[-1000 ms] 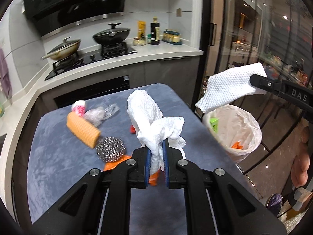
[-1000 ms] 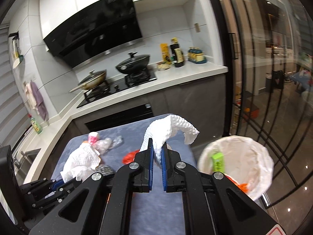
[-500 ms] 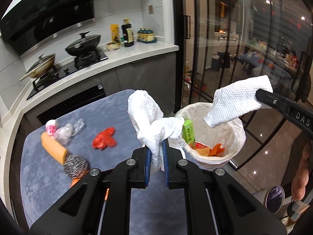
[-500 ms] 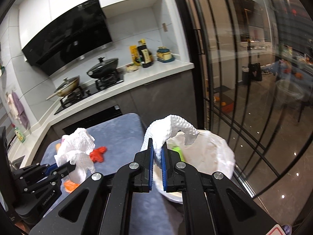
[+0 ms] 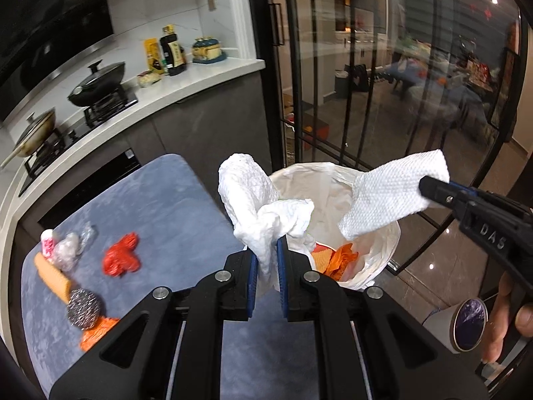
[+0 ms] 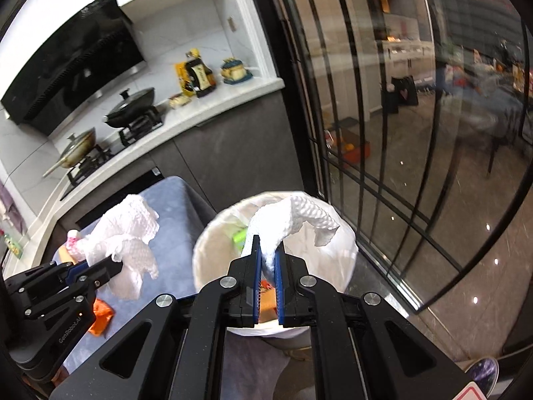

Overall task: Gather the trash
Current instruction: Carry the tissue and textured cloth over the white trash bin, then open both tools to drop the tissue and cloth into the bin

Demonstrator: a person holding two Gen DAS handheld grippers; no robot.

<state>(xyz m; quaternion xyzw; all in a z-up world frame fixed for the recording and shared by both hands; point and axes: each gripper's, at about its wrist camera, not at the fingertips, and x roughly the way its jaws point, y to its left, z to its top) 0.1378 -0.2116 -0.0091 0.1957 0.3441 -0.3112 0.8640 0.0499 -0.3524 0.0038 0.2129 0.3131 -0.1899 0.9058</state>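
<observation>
Two crumpled paper towels are on their way to the bin, one in each gripper, so the step in hand is the drop. The left gripper (image 5: 266, 263) is clenched on a bunched white paper towel (image 5: 263, 206) that stands up out of its blue pads; in the left wrist view the wad hangs over the near rim of the lined trash bin (image 5: 383, 250), which sits at about two o'clock from the fingertips, just off the edge of the blue-grey table (image 5: 160, 206). The right gripper (image 6: 268, 260) is pinched tight on a second, embossed paper towel (image 6: 293, 216), and in its own view that sheet hangs directly over the bin's mouth, with a green wrapper (image 6: 240, 235) at eleven o'clock inside.

Next, I judge, both sets of jaws need to part while each towel is clear of the rim; the left one looks closer to the rim and may want a little more reach toward two o'clock first. Left on the table at nine o'clock are a red wrapper (image 5: 121, 260), a steel scourer (image 5: 83, 308), an orange sponge (image 5: 53, 273) and clear plastic (image 5: 68, 250).
</observation>
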